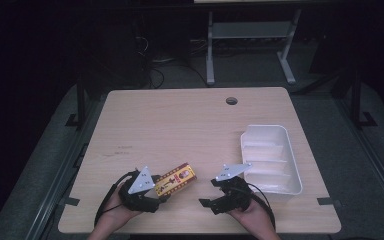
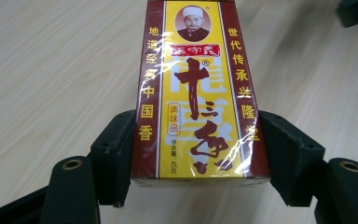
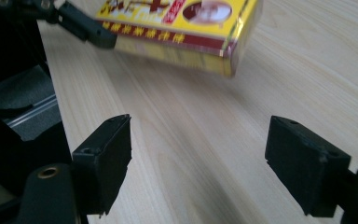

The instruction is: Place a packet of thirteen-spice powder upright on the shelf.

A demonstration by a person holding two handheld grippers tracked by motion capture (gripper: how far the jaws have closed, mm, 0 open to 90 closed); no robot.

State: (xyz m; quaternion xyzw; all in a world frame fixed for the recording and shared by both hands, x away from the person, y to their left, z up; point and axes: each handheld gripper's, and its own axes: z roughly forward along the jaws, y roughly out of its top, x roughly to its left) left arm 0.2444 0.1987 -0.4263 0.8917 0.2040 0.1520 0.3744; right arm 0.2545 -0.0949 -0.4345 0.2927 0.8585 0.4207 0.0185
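A yellow and dark red spice box [image 1: 176, 179] with Chinese lettering and a portrait is at the near left of the table. My left gripper [image 1: 156, 192] is shut on its near end; in the left gripper view both jaws press the long sides of the box [image 2: 198, 93]. The box [image 3: 177, 28] looks raised a little off the wood in the right gripper view, with a shadow under it. My right gripper [image 1: 207, 199] stands open at the near middle of the table, to the right of the box, with bare wood between its fingers [image 3: 105, 158].
A white plastic tray [image 1: 293, 155] lies at the right side of the wooden table [image 1: 180, 125], just right of my right hand. A round cable hole [image 1: 231, 101] sits near the far edge. Metal stand legs [image 1: 210, 50] rise behind the table.
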